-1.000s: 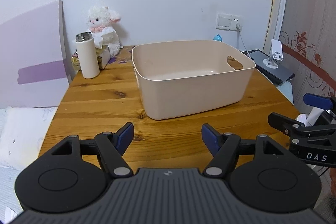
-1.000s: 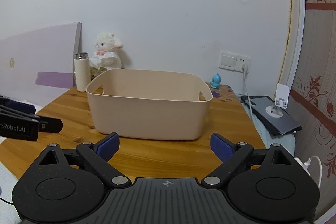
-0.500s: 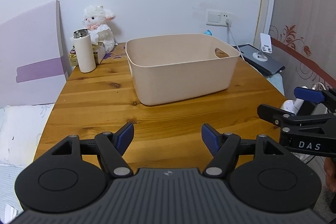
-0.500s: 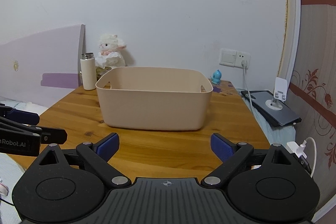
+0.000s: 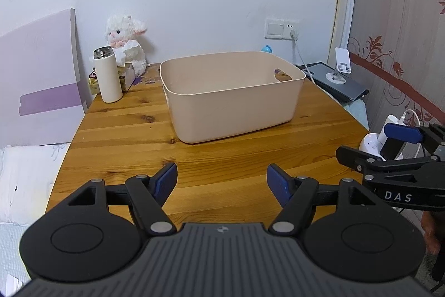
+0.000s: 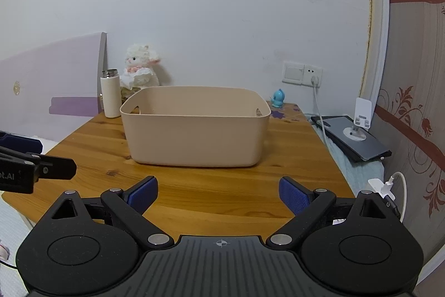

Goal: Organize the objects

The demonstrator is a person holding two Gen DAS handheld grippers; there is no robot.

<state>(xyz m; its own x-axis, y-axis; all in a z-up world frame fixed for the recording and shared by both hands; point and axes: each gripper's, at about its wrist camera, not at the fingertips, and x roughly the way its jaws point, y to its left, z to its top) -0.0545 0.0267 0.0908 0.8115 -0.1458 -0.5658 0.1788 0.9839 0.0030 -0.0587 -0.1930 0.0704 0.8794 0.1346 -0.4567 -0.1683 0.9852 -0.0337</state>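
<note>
Beige bin (image 5: 233, 99) is set on the wooden worktop (image 5: 116, 141), towards its far half, with its long side turned slightly off square and an oval handle cut-out seen in its right end wall. Nothing can be made out inside it from either view. Behind the worktop a white wall (image 6: 211, 27) is seen, marked by a thin crack, with a switch and socket plate (image 6: 302, 73) from which a white cable hangs. A pale purple board (image 5: 41, 74) is leaned at the left, and patterned wallpaper (image 6: 417, 68) covers the right side of the room. At the far left corner a white flask (image 5: 107, 78) stands upright, with a plush lamb (image 5: 126, 46) just behind it on a tissue box. A small blue figurine (image 6: 278, 98) is placed near the wall, beyond the bin. The left gripper (image 5: 222, 180) is held above the near edge with its jaws spread wide and nothing between them; the right gripper (image 6: 219, 192) is likewise held wide apart and unloaded.
</note>
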